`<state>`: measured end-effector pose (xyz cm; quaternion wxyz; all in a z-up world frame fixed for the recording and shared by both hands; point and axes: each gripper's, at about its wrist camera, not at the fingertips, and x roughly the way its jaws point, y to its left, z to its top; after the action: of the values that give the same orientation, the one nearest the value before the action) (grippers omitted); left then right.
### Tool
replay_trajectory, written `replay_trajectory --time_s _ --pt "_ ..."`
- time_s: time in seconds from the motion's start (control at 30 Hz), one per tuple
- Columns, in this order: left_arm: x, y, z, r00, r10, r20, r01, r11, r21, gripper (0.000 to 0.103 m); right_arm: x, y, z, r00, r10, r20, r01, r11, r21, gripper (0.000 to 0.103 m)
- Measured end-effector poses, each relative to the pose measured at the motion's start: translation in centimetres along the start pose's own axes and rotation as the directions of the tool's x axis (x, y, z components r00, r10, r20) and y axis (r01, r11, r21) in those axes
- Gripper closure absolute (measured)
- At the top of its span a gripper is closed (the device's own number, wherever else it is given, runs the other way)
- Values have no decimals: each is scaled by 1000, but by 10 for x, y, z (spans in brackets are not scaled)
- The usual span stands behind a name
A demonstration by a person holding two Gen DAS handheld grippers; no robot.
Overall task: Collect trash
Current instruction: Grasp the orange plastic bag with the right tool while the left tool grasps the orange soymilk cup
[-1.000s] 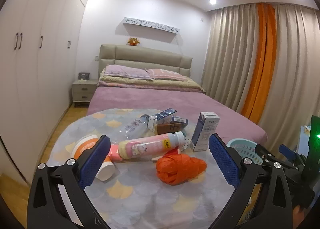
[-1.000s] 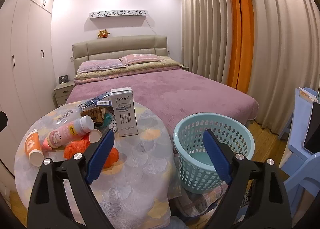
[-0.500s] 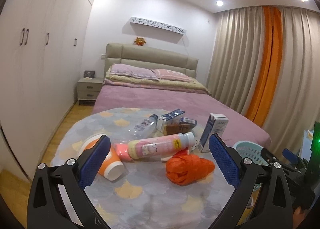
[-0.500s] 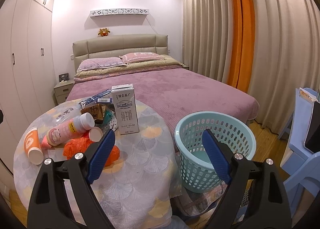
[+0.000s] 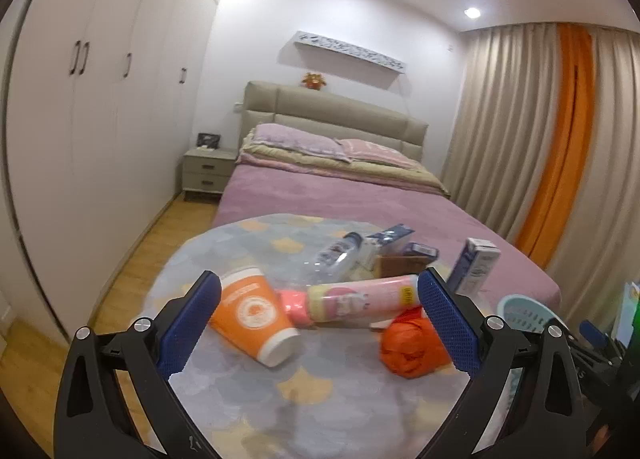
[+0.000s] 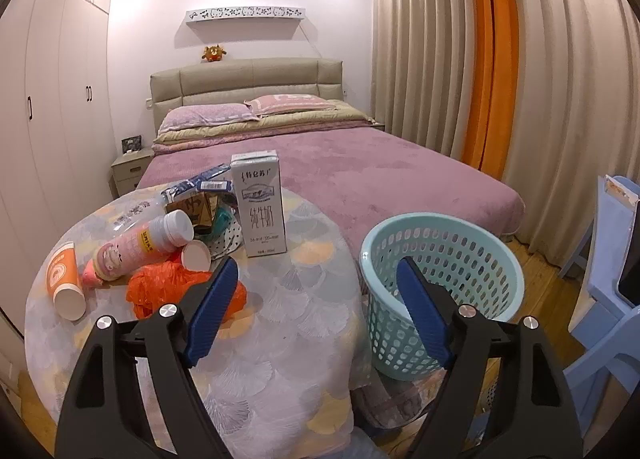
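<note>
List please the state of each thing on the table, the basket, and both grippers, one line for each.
Orange cup: lying on its side.
Pink bottle: lying down, capped.
Clear bottle: lying down.
Milk carton: standing upright.
Orange bag: crumpled in a ball.
Basket: upright beside the table, looks empty.
Left gripper: open, holding nothing.
Right gripper: open, jaws have just been closing, nothing between them.

Purple bed (image 6: 360,167); beige curtains (image 6: 560,79)
</note>
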<state>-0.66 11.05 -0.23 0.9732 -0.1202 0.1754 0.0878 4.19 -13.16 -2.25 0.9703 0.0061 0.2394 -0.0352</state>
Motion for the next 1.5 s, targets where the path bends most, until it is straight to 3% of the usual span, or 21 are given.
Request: replay_trajectory --time_s 0.4,0.57,0.87,1.03,1.17,1.43,1.5 --pt "11 33 2 998 57 -34 -59 998 -36 7 15 8 -3 1000 5 -27 -5 1000 -15 28" --pt "35 46 -7 991 56 -124 -61 997 -36 7 26 15 -2 999 14 -36 -16 999 -37 33" --pt "90 68 -31 950 26 -313 -52 996 -74 8 65 33 12 988 112 -106 -120 990 -75 36" --pt "117 77 -30 924 -2 -383 -65 985 -162 8 84 41 10 953 241 -185 -253 967 -43 36" --pt "138 76 -32 900 -7 -435 -87 977 -196 8 95 54 3 918 316 -238 -334 942 -37 29" --pt "165 72 -41 855 9 -518 -132 970 -202 10 112 81 -10 870 387 -306 -420 906 -47 23" --pt "167 71 -42 852 16 -523 -134 973 -189 17 115 89 -13 863 392 -319 -433 899 -67 21"
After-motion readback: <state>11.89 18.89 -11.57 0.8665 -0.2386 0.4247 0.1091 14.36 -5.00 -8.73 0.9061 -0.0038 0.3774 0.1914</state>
